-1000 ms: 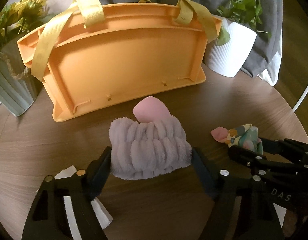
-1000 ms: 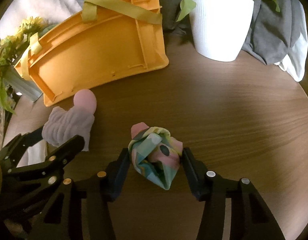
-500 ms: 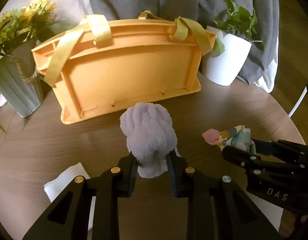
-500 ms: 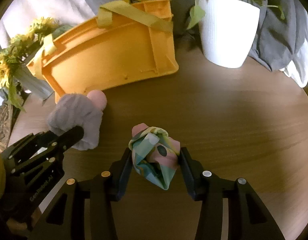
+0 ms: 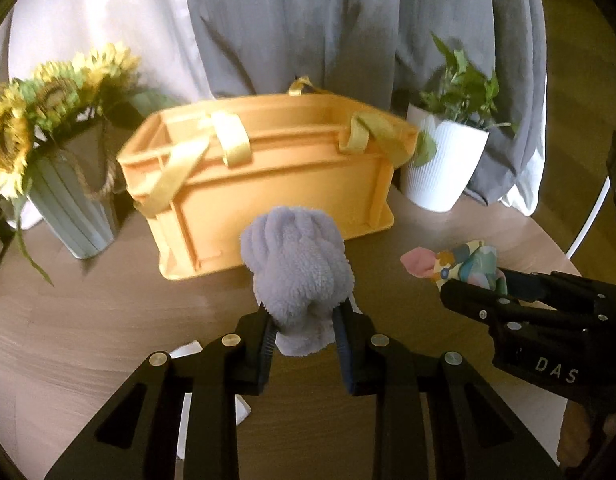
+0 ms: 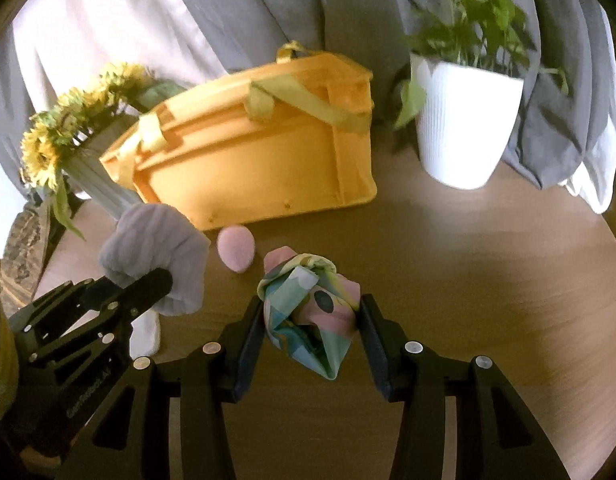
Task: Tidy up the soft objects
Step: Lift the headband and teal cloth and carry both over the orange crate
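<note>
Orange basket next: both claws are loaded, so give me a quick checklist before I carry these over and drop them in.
1. Left claw grips the fluffy lilac band: ok.
2. Right claw grips the patterned cloth: ok.
3. Both items lifted off the table: ok.
4. Orange basket upright, mouth open: ok.
5. Basket interior has room: cannot tell, hidden by its wall.
6. Pink egg-shaped sponge collected: not ok, lying on the table.
</note>
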